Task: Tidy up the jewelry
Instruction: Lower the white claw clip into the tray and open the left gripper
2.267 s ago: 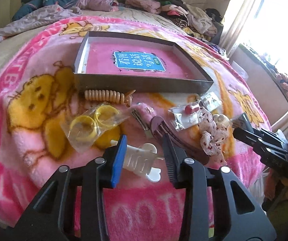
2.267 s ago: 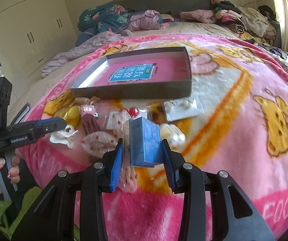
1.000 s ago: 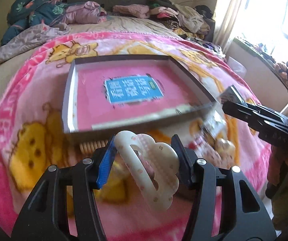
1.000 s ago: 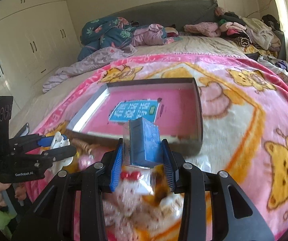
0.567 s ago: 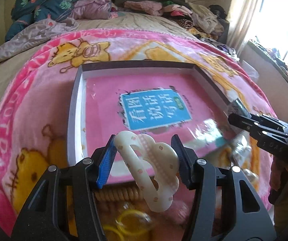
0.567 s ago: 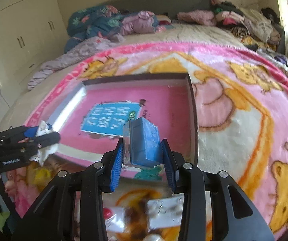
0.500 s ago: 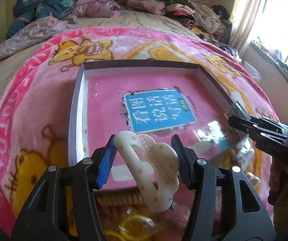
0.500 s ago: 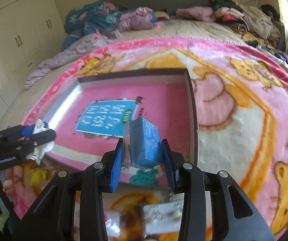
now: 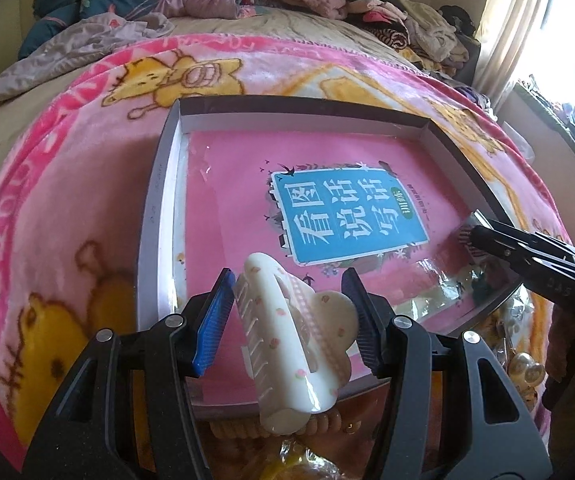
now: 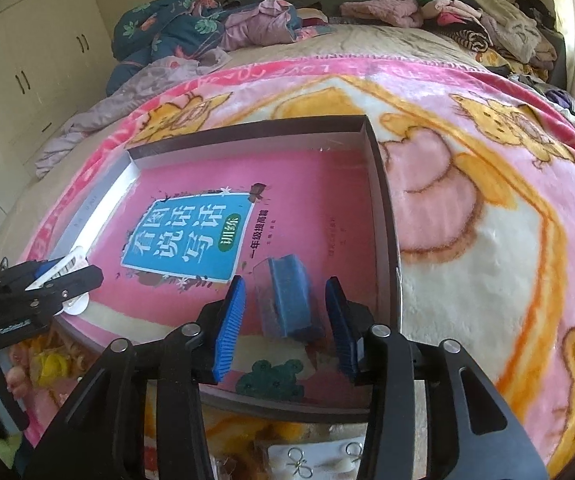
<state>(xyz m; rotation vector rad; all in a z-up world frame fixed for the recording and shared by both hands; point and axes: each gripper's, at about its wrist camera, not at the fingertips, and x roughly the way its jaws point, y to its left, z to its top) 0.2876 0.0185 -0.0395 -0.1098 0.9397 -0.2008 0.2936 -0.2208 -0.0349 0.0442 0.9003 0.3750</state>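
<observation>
A shallow grey box [image 9: 155, 216] with a pink book cover as its floor lies on the pink blanket; it also shows in the right wrist view [image 10: 383, 208]. My left gripper [image 9: 287, 312] is open over the box's near left corner; a cream hair claw [image 9: 287, 340] lies tilted between its jaws, over the box's near edge. My right gripper [image 10: 283, 320] is open over the box's near right corner. A small clear packet with a blue insert [image 10: 287, 296] lies on the box floor between its fingers.
Loose jewelry lies in front of the box: a coiled hair tie [image 9: 243, 428], yellow bangles in a bag [image 10: 51, 364], earring cards [image 10: 311, 460], pearl beads [image 9: 525, 368]. Piled clothes [image 10: 467, 12] line the far bed edge. A wardrobe [image 10: 27, 60] stands left.
Both grippers moved forward over the box and opened. The blue packet dropped from the right jaws onto the box floor. The hair claw came loose in the left jaws.
</observation>
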